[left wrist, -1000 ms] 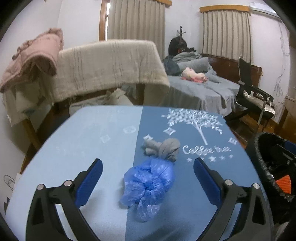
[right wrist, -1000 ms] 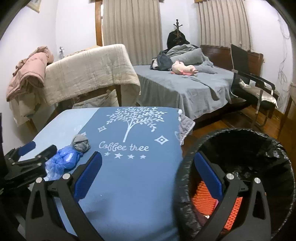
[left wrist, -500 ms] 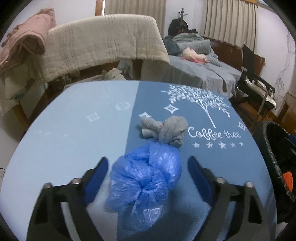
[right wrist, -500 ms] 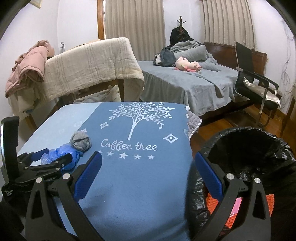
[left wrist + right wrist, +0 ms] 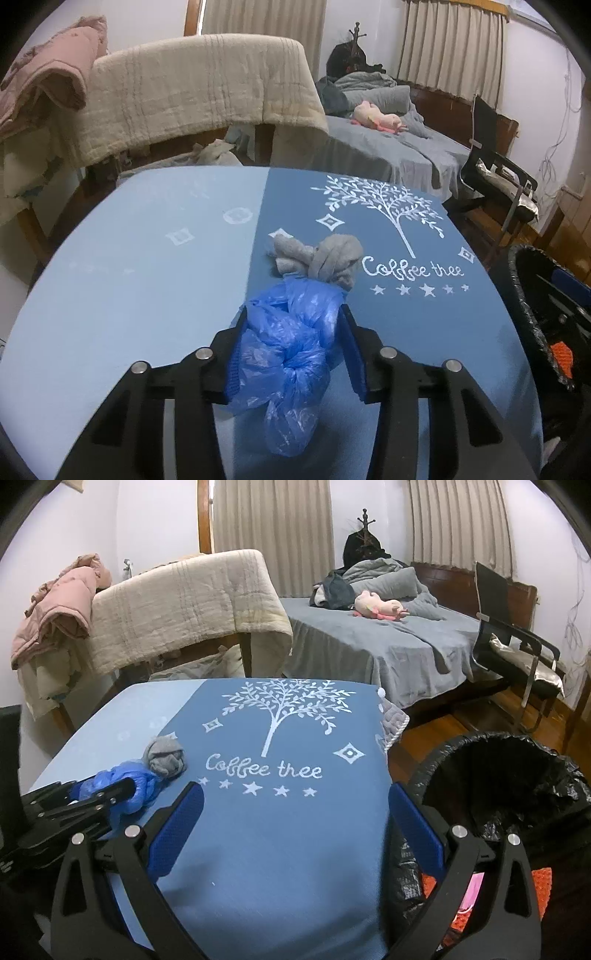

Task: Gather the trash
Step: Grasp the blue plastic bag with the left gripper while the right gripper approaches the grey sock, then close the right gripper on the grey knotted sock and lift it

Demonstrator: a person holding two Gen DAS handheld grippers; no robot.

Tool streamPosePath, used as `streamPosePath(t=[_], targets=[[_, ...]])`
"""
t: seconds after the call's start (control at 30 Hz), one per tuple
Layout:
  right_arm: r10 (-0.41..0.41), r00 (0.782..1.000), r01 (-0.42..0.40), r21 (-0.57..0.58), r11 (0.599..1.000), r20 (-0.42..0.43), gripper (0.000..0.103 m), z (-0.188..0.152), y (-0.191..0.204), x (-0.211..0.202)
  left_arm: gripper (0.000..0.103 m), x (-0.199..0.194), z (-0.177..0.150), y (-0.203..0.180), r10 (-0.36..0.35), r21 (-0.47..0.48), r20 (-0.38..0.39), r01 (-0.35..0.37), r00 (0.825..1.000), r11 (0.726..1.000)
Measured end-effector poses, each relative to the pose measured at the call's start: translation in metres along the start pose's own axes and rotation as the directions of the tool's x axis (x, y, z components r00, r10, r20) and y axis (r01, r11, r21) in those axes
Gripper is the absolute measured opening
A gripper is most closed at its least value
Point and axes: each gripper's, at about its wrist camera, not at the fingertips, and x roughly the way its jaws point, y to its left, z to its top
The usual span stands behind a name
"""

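Note:
A crumpled blue plastic bag (image 5: 288, 347) lies on the blue tablecloth (image 5: 147, 280). My left gripper (image 5: 293, 350) is shut on it, both pads pressing its sides. It also shows in the right wrist view (image 5: 122, 786), at the left. A knotted grey sock (image 5: 325, 262) lies just beyond the bag, touching it; it shows in the right wrist view too (image 5: 164, 758). My right gripper (image 5: 295, 827) is open and empty, above the table's right edge beside the black-lined trash bin (image 5: 517, 775).
The bin (image 5: 535, 325) stands off the table's right side and holds orange and pink items (image 5: 480, 897). A blanket-draped chair (image 5: 199, 96) and a bed (image 5: 388, 638) stand behind the table. A black chair (image 5: 517, 646) stands at the right.
My left gripper moved forward around the blue bag and closed on it. The right gripper shifted slightly left and stayed open.

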Motion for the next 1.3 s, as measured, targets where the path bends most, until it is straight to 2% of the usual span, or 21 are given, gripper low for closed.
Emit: streamPosePath(t=[0.13,0.23,0.67,0.93,1.23,1.3], targets=[[0.013,1.0,-0.013,-0.002,1.0,0.005,0.097,0.005,0.006,0.003,0.045,-0.016,0.001,0.012,0.022,-0.013,0.028,-0.021,0.999,1.0],[0.026,1.0,-0.026,-0.007,1.0,0.009,0.097,0.009,0.014,0.007,0.045,-0.021,0.004,0.025,0.063,-0.021,0.048,-0.062,0.997,0.998],[0.096,0.995,-0.096,-0.045,0.994,0.004,0.097,0.027,0.069,0.042,0.045,-0.018,0.01,0.079,0.183,-0.051,0.064,-0.18,0.981,0.982],[0.105,0.994,-0.107,-0.085,0.991,-0.031,0.097,0.026,0.108,0.075,0.045,-0.017,0.009,0.096,0.213,-0.067,0.071,-0.209,0.974,0.976],[0.099,0.99,-0.109,-0.092,0.99,-0.103,0.097,0.024,0.127,0.1,0.045,-0.015,0.01,0.112,0.226,-0.089,0.07,-0.22,0.972,0.971],[0.097,0.987,-0.109,-0.097,0.989,-0.124,0.092,0.025,0.131,0.106,0.045,-0.015,0.01,0.112,0.229,-0.089,0.07,-0.222,0.971,0.971]])
